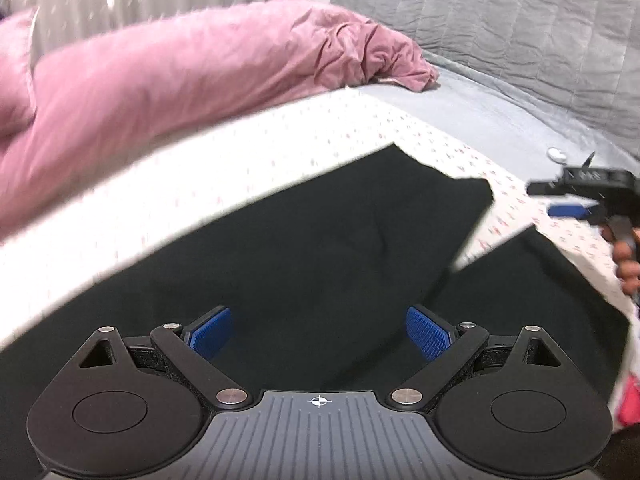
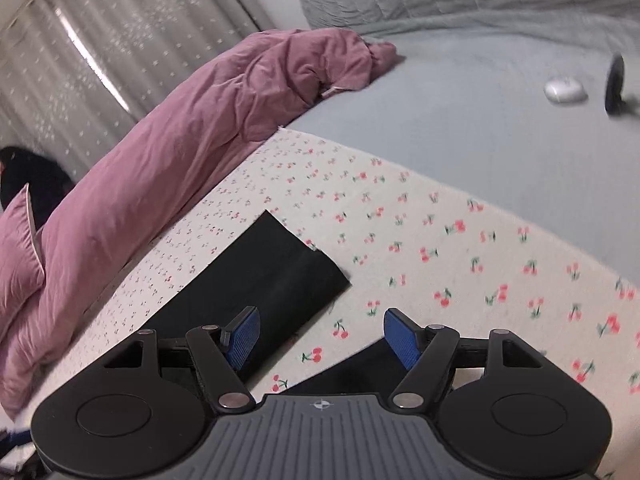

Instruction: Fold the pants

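Observation:
Black pants (image 1: 300, 248) lie spread on a white sheet printed with cherries (image 1: 280, 140), and a second leg (image 1: 540, 300) reaches toward the right. My left gripper (image 1: 319, 332) hovers over the black cloth, open, with nothing between its blue pads (image 1: 210, 332). In the right wrist view a leg end (image 2: 272, 276) lies flat at centre left, and another dark piece (image 2: 360, 372) sits under the gripper body. My right gripper (image 2: 322, 338) is open above the cherry sheet (image 2: 440, 240) and holds nothing. It also shows at the right edge of the left wrist view (image 1: 554, 200), held by a hand (image 1: 626, 256).
A rumpled pink duvet (image 2: 180, 152) and a pink pillow (image 2: 16, 256) run along the left of the bed. A grey bedspread (image 2: 460, 120) lies beyond the sheet, with a small white object (image 2: 566, 90) and a dark upright item (image 2: 616, 84) on it. A patterned curtain (image 2: 100, 40) hangs behind.

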Demonstrator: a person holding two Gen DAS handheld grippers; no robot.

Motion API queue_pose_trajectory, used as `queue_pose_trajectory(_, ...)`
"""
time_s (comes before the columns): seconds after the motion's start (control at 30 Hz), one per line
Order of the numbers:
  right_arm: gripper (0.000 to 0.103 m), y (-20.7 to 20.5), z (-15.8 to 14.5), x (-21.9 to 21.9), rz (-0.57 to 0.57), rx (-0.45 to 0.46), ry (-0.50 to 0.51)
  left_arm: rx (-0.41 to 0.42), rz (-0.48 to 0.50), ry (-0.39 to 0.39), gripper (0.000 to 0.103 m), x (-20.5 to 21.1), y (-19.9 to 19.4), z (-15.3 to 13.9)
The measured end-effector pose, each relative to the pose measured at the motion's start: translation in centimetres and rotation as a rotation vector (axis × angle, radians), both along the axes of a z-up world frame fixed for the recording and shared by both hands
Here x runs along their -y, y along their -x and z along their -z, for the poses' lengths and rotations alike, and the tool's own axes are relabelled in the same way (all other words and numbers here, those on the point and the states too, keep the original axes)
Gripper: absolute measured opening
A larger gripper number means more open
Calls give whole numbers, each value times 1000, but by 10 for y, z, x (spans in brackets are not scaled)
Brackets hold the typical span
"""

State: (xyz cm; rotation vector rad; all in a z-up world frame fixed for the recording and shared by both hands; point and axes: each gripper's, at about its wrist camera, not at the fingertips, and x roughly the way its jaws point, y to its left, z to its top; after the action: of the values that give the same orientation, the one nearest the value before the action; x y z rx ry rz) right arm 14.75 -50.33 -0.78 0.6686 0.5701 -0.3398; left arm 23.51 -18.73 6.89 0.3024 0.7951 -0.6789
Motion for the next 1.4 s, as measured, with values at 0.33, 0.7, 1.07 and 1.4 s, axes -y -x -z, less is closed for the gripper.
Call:
queue_pose_trajectory(0.33,71,-9,19,29,24,46,-53,65,122,-44,96,89,-92,30)
queue_pose_trajectory(0.7,57,-27,37,49,-2,97,-139,55,246,-39,93,203,-182,81)
queue_pose_trajectory(1.07,57,-36,40,50,35,75,-129,-90,235,0,0,252,-210,98)
queue_pose_trajectory(1.4,49,-67,45,29,-1,48,-54,14,179,16,0,241,-215,95)
